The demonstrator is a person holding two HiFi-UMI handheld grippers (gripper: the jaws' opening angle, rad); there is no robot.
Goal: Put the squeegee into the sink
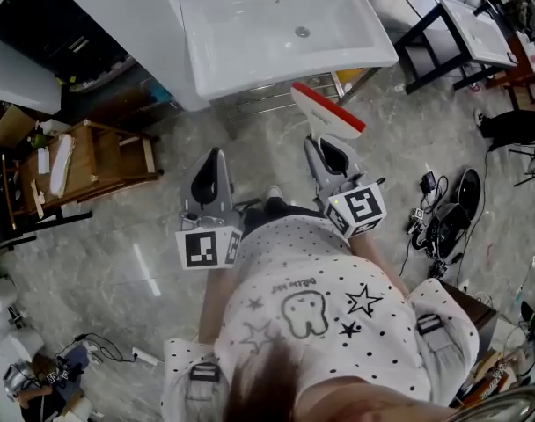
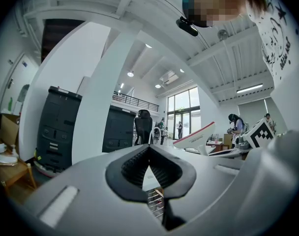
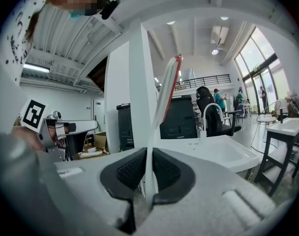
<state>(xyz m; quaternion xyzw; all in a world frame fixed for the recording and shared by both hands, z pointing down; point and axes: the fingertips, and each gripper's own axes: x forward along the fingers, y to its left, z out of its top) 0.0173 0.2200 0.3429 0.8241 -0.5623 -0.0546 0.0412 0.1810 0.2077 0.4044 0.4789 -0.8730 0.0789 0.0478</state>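
The white sink point(image 1: 250, 55) stands at the top of the head view, its basin bare around the drain. My right gripper point(image 1: 334, 145) is shut on the white handle of the squeegee point(image 1: 325, 112), whose red-edged blade hangs just short of the sink's front rim. In the right gripper view the squeegee point(image 3: 162, 102) rises upright between the pads, with the sink point(image 3: 223, 154) ahead to the right. My left gripper point(image 1: 216, 155) is level beside it to the left, shut with nothing in it. In the left gripper view the left gripper point(image 2: 149, 148) has its tips touching, and the squeegee point(image 2: 196, 137) shows to the right.
A wooden stool point(image 1: 91, 161) stands at the left. A white panel point(image 1: 118, 25) rises beside the sink, and a metal rack point(image 1: 276, 99) sits under it. A second sink on a black frame point(image 1: 474, 29) is at the upper right. Cables and gear point(image 1: 443, 214) lie on the floor at the right.
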